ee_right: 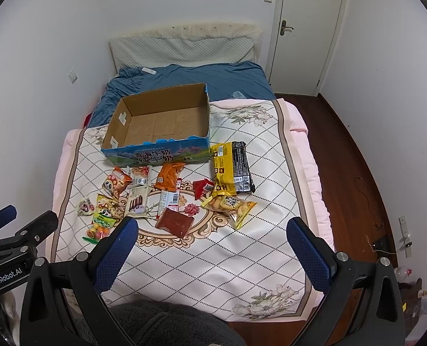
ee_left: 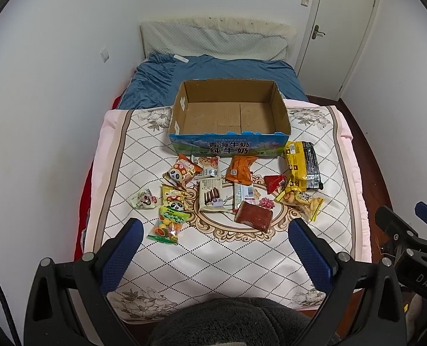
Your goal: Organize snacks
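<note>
Left wrist view: snack packets (ee_left: 236, 190) are seen scattered on the bed (ee_left: 323, 155) before an empty cardboard box (ee_left: 228, 115); both the left hand-held gripper (ee_left: 215, 238) and right hand-held gripper (ee_right: 212, 236) are held wide open, empty.

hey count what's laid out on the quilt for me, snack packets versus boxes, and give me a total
Snack packets lying loose on the quilt, from the clear bag of coloured candies to the large yellow and black packet: 12
Open cardboard boxes with a blue printed front, nothing inside: 1
Total: 13
</note>
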`<action>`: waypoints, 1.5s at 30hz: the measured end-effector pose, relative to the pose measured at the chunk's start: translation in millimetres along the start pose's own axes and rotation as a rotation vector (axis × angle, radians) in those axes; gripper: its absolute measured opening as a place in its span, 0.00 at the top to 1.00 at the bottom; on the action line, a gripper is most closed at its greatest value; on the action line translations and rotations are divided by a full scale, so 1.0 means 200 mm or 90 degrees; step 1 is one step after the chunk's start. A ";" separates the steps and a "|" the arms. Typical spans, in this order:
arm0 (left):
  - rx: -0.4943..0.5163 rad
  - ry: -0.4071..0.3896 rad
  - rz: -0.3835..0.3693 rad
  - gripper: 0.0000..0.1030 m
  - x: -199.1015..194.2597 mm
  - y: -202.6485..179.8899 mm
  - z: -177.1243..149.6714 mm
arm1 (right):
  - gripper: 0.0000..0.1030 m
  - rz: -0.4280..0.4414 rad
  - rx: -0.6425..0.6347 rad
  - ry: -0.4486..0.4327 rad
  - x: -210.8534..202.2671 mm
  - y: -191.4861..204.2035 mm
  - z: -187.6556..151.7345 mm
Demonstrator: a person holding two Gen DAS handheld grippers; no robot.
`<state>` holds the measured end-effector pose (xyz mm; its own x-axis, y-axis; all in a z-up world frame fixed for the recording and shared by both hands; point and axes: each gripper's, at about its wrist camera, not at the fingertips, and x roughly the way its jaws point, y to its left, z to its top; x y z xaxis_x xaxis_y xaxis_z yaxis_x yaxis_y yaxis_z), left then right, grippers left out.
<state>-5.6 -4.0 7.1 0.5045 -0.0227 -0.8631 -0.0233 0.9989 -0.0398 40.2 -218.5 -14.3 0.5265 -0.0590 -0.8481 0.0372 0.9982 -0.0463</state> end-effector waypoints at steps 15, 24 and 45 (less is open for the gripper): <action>-0.006 -0.005 0.001 0.00 0.01 0.01 -0.01 | 0.00 0.018 0.008 0.003 0.00 0.01 -0.03; -0.066 0.026 0.062 0.00 0.37 0.17 0.07 | 0.00 0.045 0.047 0.064 0.39 -0.04 0.01; -0.089 0.307 0.046 0.01 1.63 0.12 0.20 | 0.00 -0.055 0.108 0.243 1.86 -0.28 0.38</action>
<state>192.7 13.6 -255.0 0.0419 -0.0021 -0.9991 -0.1747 0.9846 -0.0094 298.2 -296.5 -288.1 0.1638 -0.1032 -0.9811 0.2233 0.9726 -0.0650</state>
